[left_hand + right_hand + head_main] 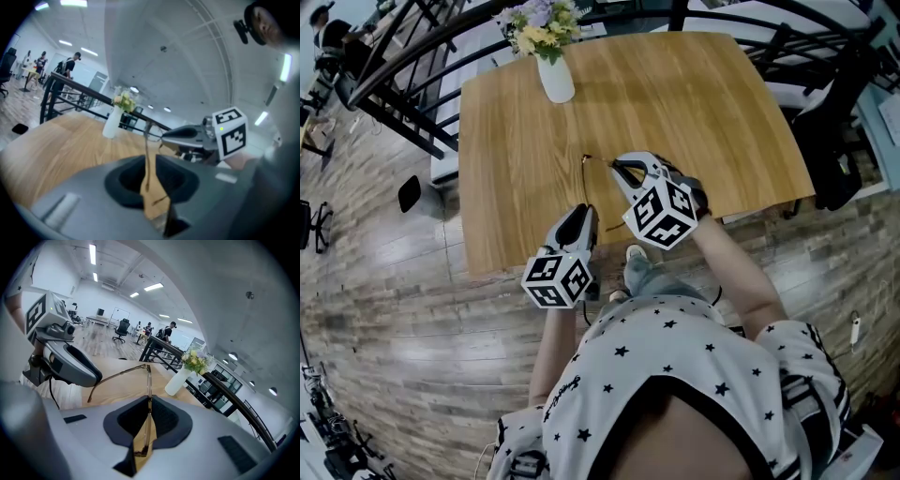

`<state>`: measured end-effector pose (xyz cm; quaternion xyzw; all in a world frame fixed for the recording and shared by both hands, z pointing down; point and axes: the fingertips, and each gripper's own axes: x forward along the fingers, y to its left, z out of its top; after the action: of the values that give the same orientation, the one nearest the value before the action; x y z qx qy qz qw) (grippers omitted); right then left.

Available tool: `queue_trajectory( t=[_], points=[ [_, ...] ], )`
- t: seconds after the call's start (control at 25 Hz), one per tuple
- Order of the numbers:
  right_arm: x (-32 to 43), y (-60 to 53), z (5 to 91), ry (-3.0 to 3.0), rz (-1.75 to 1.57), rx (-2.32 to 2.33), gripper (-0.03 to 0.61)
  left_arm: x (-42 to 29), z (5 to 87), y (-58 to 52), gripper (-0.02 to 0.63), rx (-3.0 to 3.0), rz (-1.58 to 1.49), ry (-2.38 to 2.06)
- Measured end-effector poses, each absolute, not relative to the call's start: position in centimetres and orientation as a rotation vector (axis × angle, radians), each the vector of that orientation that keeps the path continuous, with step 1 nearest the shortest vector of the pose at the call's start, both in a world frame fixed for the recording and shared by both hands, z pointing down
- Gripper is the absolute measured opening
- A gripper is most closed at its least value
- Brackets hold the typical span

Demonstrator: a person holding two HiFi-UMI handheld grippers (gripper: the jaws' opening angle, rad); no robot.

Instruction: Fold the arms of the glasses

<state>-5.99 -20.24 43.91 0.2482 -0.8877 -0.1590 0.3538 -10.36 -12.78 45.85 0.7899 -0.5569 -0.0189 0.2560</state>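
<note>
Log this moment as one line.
right gripper: shut on glasses | left gripper: open, arm between fingers | arm not yet folded

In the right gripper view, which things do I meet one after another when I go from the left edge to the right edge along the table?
left gripper → glasses → white vase with flowers

Vase (555, 77) on table's (712, 122) far edge, glasses (149, 380) seemingly above mid-table, left hand-held gripper (580, 214) nearer, right hand-held gripper (621, 169) alongside
</note>
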Motion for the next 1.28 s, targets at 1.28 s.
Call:
queue_trajectory(
  t=[1.28],
  points=[
    [-7.0, -15.2, 42.7, -2.360, -0.390, 0.648, 0.020, -6.6, 44.8, -10.0, 0.046, 2.315, -0.033, -1.381]
  ],
)
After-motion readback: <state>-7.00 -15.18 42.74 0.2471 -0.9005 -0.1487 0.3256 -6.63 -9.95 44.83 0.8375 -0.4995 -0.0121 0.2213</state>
